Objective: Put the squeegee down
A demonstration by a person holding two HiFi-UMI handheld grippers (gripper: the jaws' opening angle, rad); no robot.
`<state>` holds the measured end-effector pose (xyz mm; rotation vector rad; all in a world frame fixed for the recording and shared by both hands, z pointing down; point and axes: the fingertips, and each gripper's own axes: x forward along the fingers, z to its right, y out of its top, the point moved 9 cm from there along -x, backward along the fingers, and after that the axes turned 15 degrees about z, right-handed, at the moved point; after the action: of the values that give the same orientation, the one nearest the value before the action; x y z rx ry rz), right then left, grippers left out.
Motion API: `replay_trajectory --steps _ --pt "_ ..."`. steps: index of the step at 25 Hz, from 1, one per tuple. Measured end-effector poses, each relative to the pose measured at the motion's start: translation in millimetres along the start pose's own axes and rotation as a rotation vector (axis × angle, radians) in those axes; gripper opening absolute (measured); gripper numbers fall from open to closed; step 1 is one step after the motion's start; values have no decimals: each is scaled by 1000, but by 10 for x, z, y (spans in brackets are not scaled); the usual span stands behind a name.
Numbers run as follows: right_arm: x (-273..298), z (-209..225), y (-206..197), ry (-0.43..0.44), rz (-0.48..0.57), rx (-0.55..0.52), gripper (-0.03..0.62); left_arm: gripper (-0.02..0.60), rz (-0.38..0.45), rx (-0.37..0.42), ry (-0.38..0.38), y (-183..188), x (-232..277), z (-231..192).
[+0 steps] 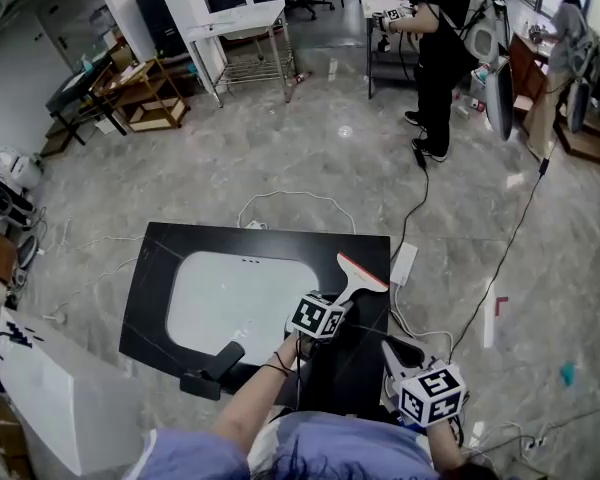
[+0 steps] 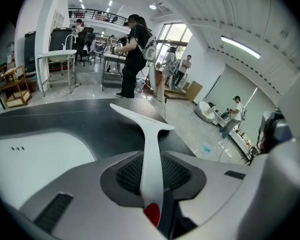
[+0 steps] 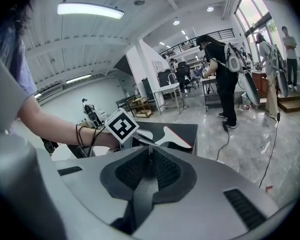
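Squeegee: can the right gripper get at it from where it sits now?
Probably yes, but only at the blade end: the left gripper is shut on the handle of the squeegee, standing between that handle and the right gripper, whose jaws are shut and empty.

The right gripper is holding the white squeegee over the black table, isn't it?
Not quite. It is the left gripper that is holding the white squeegee over the black table. The left gripper view shows its jaws shut on the handle. The right gripper is shut on nothing.
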<state>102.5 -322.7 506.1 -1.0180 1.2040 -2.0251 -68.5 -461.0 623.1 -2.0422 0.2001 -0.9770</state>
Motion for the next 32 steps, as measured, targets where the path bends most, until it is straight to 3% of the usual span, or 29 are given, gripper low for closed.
replay_trajectory --steps 6,9,11,23,28,32 --pt "4 -15 -34 -5 -12 -3 37 107 21 23 28 -48 9 -46" --pt "11 -6 -34 -4 -10 -5 37 174 36 70 50 -58 7 -56" --pt "2 -5 -36 -2 -9 -7 37 186 42 83 72 -50 -25 -60" --pt "-90 -55 -10 38 -8 -27 37 184 285 -13 170 97 -643 117" --pt "-166 -50 1 61 -7 -40 37 174 410 -81 229 97 -1001 321" --pt "-235 -53 17 83 -1 -53 37 151 458 -113 254 -1 -1251 548"
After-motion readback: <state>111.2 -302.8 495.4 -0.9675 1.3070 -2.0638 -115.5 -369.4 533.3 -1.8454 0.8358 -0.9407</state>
